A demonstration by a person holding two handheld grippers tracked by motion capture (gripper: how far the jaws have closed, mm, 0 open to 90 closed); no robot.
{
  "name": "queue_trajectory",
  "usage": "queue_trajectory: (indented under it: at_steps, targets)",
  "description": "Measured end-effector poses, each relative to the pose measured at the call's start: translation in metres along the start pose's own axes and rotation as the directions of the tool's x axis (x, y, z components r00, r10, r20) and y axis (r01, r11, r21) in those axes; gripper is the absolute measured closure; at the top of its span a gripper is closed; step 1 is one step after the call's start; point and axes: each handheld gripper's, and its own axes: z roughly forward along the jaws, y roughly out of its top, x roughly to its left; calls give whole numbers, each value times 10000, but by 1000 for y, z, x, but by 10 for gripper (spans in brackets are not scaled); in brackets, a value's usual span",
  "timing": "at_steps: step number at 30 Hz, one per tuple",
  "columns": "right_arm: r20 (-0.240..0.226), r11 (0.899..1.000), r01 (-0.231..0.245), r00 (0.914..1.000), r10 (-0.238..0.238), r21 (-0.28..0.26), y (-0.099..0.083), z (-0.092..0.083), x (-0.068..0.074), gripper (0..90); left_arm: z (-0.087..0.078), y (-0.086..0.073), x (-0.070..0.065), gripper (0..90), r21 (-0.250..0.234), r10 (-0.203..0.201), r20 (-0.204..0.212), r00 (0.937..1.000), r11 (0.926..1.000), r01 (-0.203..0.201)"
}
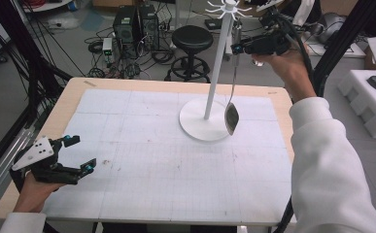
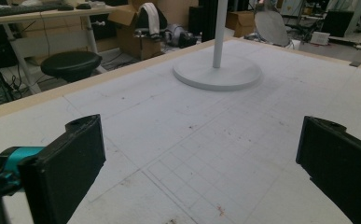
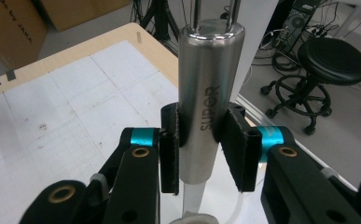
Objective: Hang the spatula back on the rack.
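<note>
A long steel kitchen utensil (image 1: 233,92) hangs upright beside the white rack's pole (image 1: 218,63), its rounded head (image 1: 231,118) just above the round base (image 1: 200,127). My right gripper (image 1: 236,48) is shut on its thick handle (image 3: 209,84), marked SUPOR, with both pads (image 3: 170,154) pressed on the steel, just below the rack's hook ring (image 1: 229,7). Whether the handle's wire loop sits on a hook I cannot tell. My left gripper (image 1: 80,153) is open over the mat's front left with nothing between its fingers (image 2: 71,163); the left gripper view shows the base (image 2: 218,74) and utensil head (image 2: 271,28) far ahead.
A white gridded mat (image 1: 176,165) covers the wooden table (image 1: 69,97). A black stool (image 1: 192,41), computer towers (image 1: 136,24) and cables stand on the floor beyond the far edge. White foam blocks (image 1: 370,102) sit off to the right.
</note>
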Motion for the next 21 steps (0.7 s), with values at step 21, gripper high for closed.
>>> queue_trajectory:
  at_steps: [21]
  targets:
    - [231,9997,-43,9997,38,240,6,5,4,689,-1,1,0,17,-70,12,36,10000,10000,-12]
